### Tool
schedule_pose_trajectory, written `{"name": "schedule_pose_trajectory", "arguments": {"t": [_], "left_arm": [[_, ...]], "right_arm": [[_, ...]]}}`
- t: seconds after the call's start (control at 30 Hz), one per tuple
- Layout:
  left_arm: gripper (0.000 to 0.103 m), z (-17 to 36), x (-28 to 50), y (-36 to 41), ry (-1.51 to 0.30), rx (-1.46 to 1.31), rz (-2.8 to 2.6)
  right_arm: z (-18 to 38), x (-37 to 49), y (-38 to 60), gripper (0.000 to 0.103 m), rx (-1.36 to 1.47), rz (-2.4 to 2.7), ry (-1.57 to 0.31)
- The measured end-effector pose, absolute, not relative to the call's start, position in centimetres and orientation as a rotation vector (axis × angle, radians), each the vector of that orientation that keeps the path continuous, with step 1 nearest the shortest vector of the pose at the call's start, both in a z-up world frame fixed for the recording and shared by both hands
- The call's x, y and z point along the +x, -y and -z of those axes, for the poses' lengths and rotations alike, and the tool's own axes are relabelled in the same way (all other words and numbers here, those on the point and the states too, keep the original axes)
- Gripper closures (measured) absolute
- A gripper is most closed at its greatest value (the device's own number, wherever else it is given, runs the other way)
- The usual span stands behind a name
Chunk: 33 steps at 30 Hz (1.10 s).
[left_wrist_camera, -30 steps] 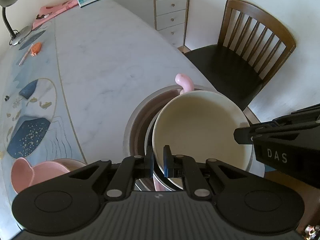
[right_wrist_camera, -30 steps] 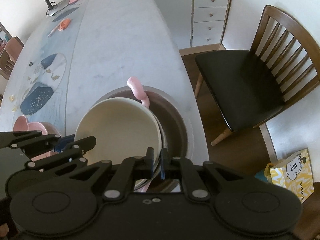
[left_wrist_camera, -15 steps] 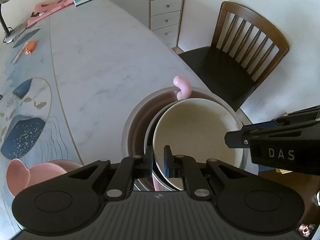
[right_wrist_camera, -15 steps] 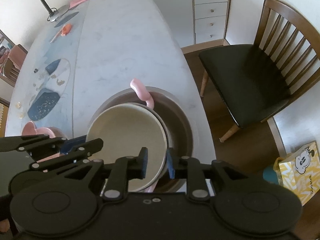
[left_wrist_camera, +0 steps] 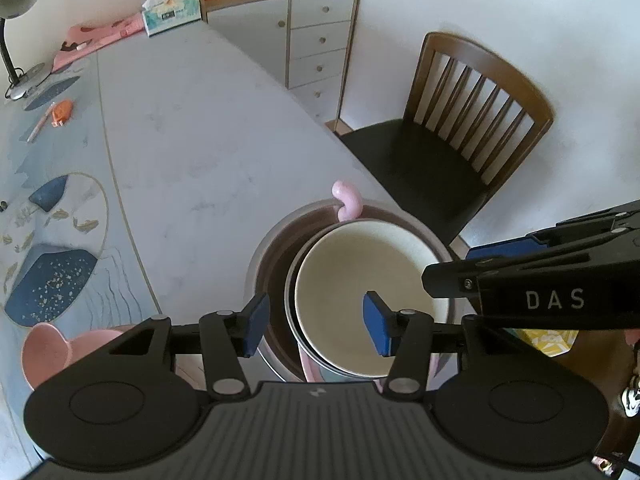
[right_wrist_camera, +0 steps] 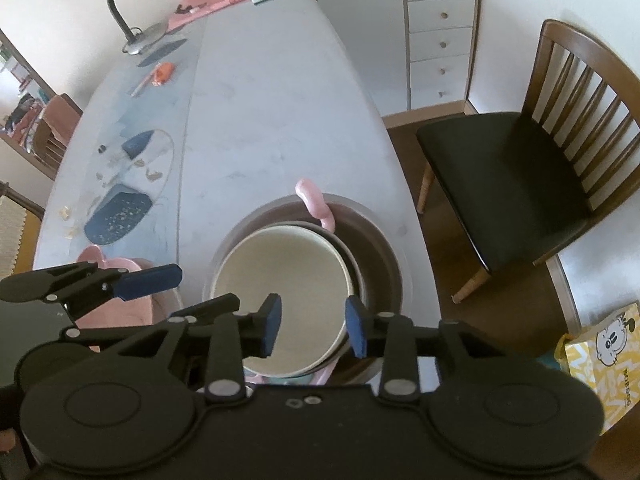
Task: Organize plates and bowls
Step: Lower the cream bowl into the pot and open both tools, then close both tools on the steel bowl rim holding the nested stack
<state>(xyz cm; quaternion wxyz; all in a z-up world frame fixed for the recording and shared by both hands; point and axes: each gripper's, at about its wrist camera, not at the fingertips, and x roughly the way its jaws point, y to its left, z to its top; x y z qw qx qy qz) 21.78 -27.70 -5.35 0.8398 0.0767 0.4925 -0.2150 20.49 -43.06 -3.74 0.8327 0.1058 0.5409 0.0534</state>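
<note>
Both grippers over the stack at the near table (left_wrist_camera: 208, 152) edge, jaws opening, pads clear of the rims: left gripper (left_wrist_camera: 316, 326) straddling the near left rim of the cream bowl (left_wrist_camera: 368, 280), right gripper (right_wrist_camera: 312, 326) astride its near right rim. Cream bowl nested in a darker bowl (right_wrist_camera: 356, 264), inside a wide brown plate (right_wrist_camera: 380, 248), pink curved piece (left_wrist_camera: 349, 200) poking up at the far rim. Pink bowl (left_wrist_camera: 48, 352) alone to the left.

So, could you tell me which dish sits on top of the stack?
The cream bowl is on top, nested inside a dark-rimmed dish, both within the big brown bowl. The pink bowl sits apart on the table.
</note>
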Motion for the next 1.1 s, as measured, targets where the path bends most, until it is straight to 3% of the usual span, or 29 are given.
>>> {"name": "schedule_pose_trajectory", "arguments": {"t": [0.27,0.4,0.6,0.93,1.1], "left_arm": [[0.043,3.6,20.7,26.9,-0.970,0.178,0.440],[0.036,2.9,20.3,26.4,-0.931,0.166,0.431],[0.027,2.3,20.1,25.4,-0.896,0.125,0.420],[0.027,2.7,19.9,23.1,-0.856,0.059,0.387],[0.027,4.0,20.0,21.6,-0.853,0.038,0.370]], "right_arm": [[2.5,19.4,43.6,0.050,0.246,-0.140,-1.110],[1.9,18.8,43.9,0.036,0.242,-0.163,-1.077],[1.4,17.8,44.7,0.024,0.252,-0.207,-1.026],[1.8,15.9,45.7,0.006,0.240,-0.231,-0.947],[2.4,15.3,46.6,0.005,0.221,-0.203,-0.922]]}}
